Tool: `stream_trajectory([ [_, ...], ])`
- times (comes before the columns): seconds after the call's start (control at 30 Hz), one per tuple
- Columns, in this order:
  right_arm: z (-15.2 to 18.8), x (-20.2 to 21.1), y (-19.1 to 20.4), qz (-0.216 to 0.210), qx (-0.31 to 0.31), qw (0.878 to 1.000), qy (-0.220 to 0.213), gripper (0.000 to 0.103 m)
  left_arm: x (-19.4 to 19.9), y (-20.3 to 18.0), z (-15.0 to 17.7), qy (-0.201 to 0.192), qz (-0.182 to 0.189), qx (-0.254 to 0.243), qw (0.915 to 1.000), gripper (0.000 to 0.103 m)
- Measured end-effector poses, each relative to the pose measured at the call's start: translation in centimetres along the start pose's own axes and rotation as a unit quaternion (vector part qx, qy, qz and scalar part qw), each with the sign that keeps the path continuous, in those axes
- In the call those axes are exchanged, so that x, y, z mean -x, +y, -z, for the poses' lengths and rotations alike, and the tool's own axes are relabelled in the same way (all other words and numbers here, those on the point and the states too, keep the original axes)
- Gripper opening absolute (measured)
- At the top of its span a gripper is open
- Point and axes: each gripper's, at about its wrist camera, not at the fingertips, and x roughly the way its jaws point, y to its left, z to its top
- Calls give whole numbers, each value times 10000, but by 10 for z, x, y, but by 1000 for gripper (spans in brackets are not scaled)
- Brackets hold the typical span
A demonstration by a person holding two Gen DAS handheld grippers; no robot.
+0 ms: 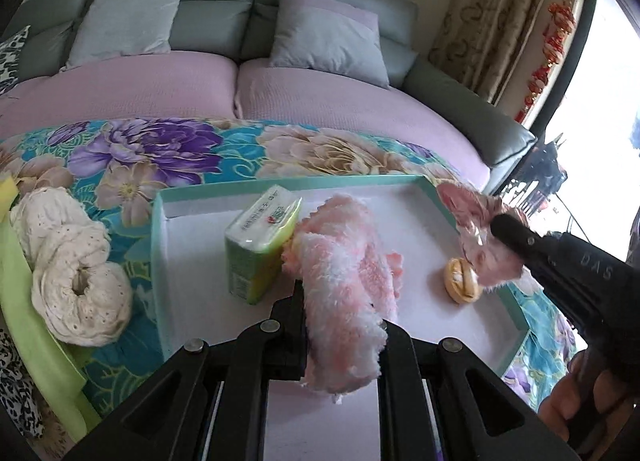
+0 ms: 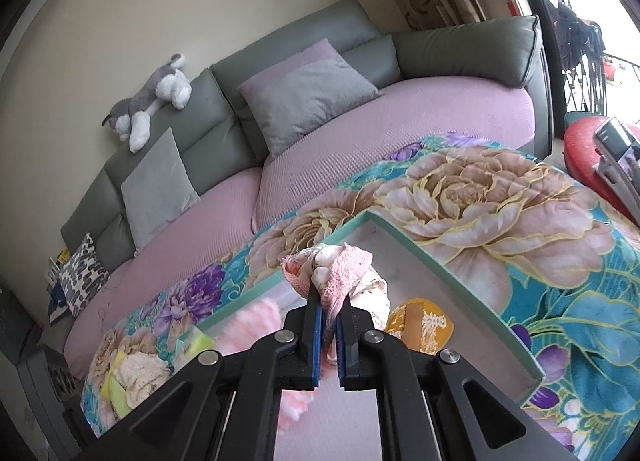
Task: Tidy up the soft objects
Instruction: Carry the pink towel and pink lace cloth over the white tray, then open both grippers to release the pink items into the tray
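A fluffy pink-and-white cloth is rolled up, its near end pinched in my left gripper, which is shut on it. Its far end rests inside the teal-rimmed white tray. At the tray's right edge my right gripper hangs shut on a small crumpled pink cloth. In the right wrist view that gripper pinches the pink cloth between its blue pads, above the tray. The fluffy cloth shows blurred at the lower left.
A green tissue pack and a small orange round object lie in the tray. White lace rolls sit on a lime green tray at the left. A floral cloth covers the table; a sofa with cushions stands behind. A hand holds the right gripper.
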Motion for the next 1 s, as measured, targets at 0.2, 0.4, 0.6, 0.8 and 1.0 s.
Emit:
stream_trajectory([
  [0.2, 6, -16, 0, 109, 40, 9997, 211, 8, -8, 9, -3, 31, -111, 117, 9999, 13],
  [0.4, 9, -23, 2, 280, 163, 9990, 308, 9, -9, 21, -5, 38, -209, 299, 9993, 13],
  [0.6, 11, -27, 4, 396, 285, 9982, 351, 9, -14, 24, -6, 127, -276, 324, 9990, 13],
  [0.8, 13, -33, 2, 518, 275, 9967, 556, 10, -16, 24, -6, 202, -309, 270, 9990, 14],
  [1.0, 13, -31, 5, 587, 332, 9958, 613, 37, -11, 19, -6, 169, -391, 111, 9990, 16],
])
